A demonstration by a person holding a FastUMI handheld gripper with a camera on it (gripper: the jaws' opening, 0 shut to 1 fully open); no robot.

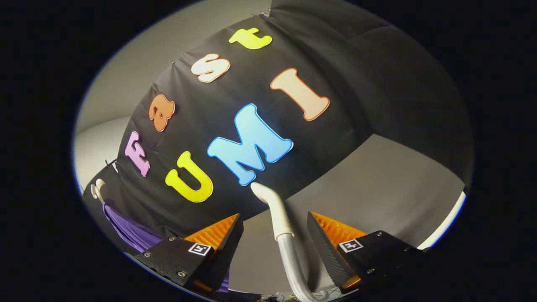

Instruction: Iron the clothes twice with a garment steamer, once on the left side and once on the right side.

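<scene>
The garment steamer's white handle (pixel 275 209) rises between my fingers, with its grey hose (pixel 293 268) running down from it. My gripper (pixel 273 215) is open: one finger stands on each side of the handle, with a gap on both sides. A purple garment (pixel 130 230) hangs on a white hanger (pixel 98 188) beyond the left finger, against the black booth wall. Much of the garment is hidden behind that finger.
The black cloth wall (pixel 335 126) stands just ahead of the fingers. A grey surface (pixel 386 188) spreads beyond the right finger and ends in a white edge (pixel 447 224). The whole view is tilted.
</scene>
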